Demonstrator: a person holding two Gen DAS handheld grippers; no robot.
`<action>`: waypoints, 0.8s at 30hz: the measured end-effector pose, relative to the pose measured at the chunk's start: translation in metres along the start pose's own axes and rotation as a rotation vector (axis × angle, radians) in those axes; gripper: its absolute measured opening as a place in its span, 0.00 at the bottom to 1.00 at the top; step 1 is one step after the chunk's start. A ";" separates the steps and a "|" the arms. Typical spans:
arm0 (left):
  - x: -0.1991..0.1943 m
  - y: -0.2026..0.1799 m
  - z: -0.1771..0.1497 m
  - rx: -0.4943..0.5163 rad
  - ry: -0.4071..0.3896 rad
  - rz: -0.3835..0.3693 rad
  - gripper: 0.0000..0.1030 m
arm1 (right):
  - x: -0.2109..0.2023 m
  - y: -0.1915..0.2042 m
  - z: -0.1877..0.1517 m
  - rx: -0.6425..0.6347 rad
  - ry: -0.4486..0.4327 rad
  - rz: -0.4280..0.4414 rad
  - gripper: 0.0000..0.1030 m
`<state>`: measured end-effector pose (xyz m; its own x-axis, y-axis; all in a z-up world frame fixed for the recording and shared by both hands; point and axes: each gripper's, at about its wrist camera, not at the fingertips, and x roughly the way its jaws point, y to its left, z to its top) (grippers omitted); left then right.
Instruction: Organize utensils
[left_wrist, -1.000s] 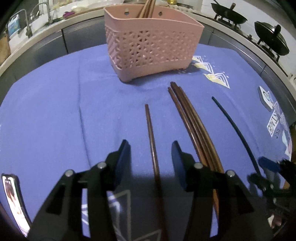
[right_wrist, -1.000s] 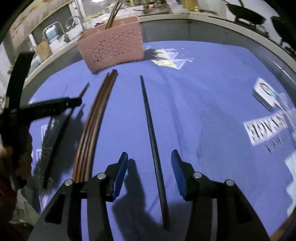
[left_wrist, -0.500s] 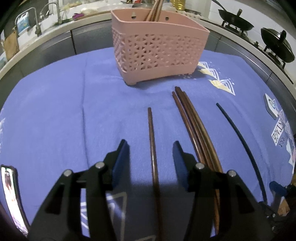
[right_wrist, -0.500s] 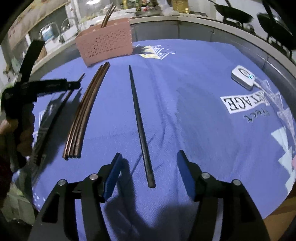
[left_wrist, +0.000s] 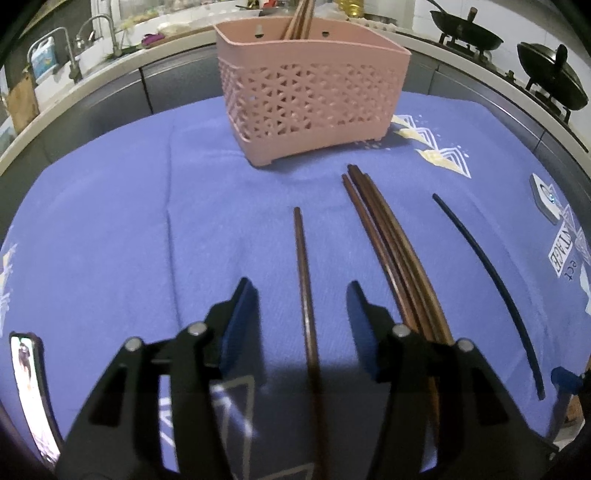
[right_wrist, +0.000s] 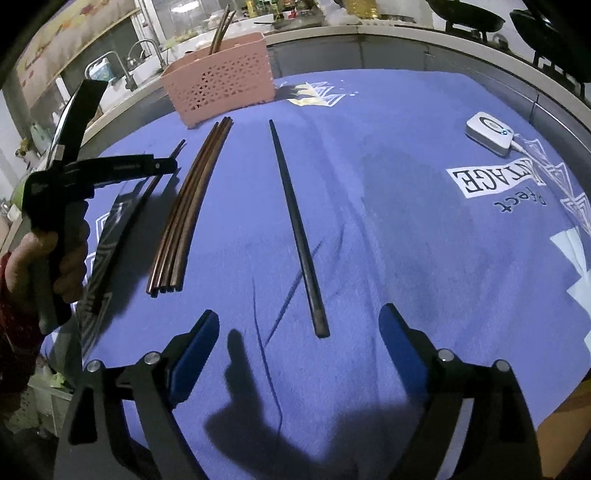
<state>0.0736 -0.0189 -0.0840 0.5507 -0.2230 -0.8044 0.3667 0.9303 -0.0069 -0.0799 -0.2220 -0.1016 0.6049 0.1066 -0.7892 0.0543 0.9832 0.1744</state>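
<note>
**Both sets of jaws released over chopsticks left lying on the cloth**

The jaws of the right gripper (right_wrist: 299, 332) have just been spread wide, and nothing is held between them. The black chopstick (right_wrist: 295, 221), which lay well in between these jaws a second ago, is now seen flat on the blue cloth (right_wrist: 406, 229), its near end just ahead of the jaw tips and untouched. The gripper has been drawn back along the stick, so that nearly the whole of its length is now exposed.

The jaws of the left gripper (left_wrist: 301, 299) have also been opened a little further. The single brown chopstick (left_wrist: 304, 295) runs between them, but it lies on the cloth and is not pressed by either pad. The bundle of brown chopsticks (left_wrist: 388, 243) rests just to the right of it, apart from both grippers.

The pink basket (left_wrist: 314, 96) stands at the far side of the surface, with several chopsticks already upright in it. It is judged that a pair of sticks has been laid out or re-aligned and no grasp is in hand; a fresh closing on each single stick would be needed before either could be carried to the basket.
</note>
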 end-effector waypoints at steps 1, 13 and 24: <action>0.000 -0.001 0.000 0.001 0.001 -0.001 0.54 | 0.001 0.000 0.000 0.001 0.000 -0.002 0.85; 0.001 -0.007 -0.003 0.033 -0.011 0.028 0.56 | 0.002 0.006 -0.001 -0.021 0.017 -0.039 0.85; 0.002 -0.010 -0.004 0.038 -0.014 0.032 0.62 | 0.000 0.006 -0.003 -0.025 0.005 -0.039 0.85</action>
<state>0.0680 -0.0276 -0.0876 0.5731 -0.1976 -0.7953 0.3764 0.9255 0.0413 -0.0814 -0.2157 -0.1025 0.5990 0.0687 -0.7978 0.0575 0.9900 0.1285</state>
